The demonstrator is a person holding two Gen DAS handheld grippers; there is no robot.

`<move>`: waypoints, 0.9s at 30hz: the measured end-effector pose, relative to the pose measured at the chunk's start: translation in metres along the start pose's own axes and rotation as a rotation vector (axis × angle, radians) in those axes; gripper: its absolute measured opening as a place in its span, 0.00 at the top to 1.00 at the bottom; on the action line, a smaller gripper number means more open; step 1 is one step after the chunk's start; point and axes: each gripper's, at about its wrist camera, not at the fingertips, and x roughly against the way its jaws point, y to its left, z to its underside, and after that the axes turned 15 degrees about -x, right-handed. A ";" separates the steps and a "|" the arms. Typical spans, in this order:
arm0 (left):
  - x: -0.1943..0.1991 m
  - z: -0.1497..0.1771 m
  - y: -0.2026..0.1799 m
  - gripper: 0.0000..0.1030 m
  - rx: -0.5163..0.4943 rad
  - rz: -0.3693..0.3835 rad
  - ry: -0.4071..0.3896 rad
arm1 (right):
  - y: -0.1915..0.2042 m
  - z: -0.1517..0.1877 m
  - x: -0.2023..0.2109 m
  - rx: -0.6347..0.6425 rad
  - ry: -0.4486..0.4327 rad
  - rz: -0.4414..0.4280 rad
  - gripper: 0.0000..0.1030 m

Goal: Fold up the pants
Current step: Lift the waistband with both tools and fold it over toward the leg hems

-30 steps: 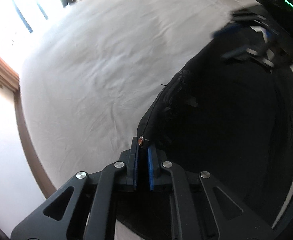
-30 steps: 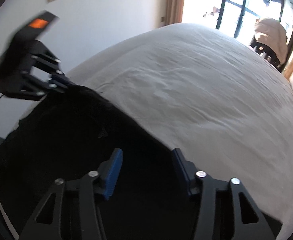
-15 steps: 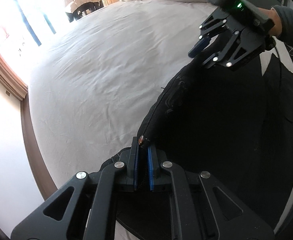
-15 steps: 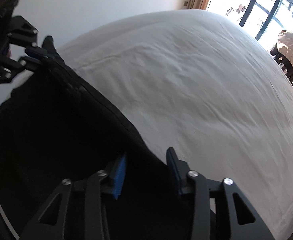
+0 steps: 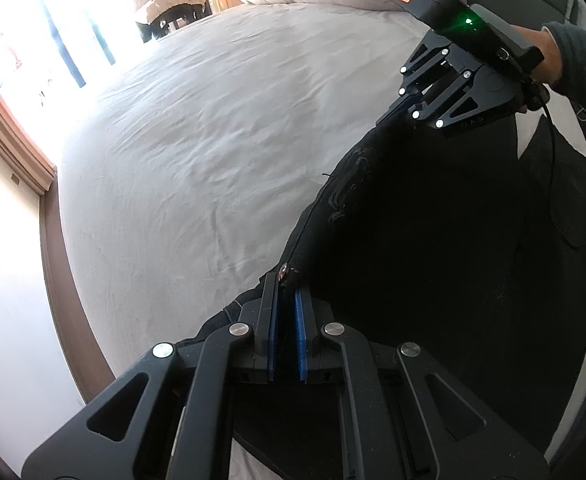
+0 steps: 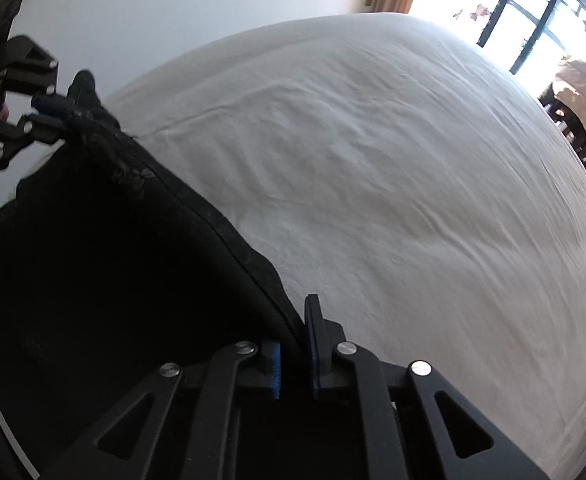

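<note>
Closing just now, the right hand-held gripper (image 6: 295, 354) pinches the black pants (image 6: 105, 264) edge above the bed (image 6: 373, 184); the left hand-held gripper (image 5: 286, 322) pinches the other corner; best lift both evenly

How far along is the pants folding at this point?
Early. Done: the left gripper is shut on one end of the black pants' top edge. In hand: the right gripper's jaws have just closed on the other end, so the edge hangs between them beside the white bed sheet. Left: no fold is visible yet.
</note>
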 end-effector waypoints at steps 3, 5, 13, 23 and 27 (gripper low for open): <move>0.003 0.002 -0.003 0.94 0.017 -0.005 -0.008 | 0.007 0.004 0.004 -0.027 -0.022 0.027 0.94; 0.005 0.003 -0.006 0.95 0.037 -0.002 -0.015 | 0.012 0.007 0.007 -0.054 -0.041 0.034 0.95; 0.016 0.011 -0.033 0.95 0.074 0.025 -0.037 | 0.045 0.020 0.019 -0.239 -0.148 -0.007 0.95; 0.044 0.031 -0.075 0.95 0.140 0.054 -0.070 | 0.091 0.066 0.045 -0.330 -0.225 -0.086 0.95; 0.058 0.047 -0.105 0.95 0.143 0.070 -0.066 | 0.114 0.094 0.055 -0.306 -0.224 -0.070 0.95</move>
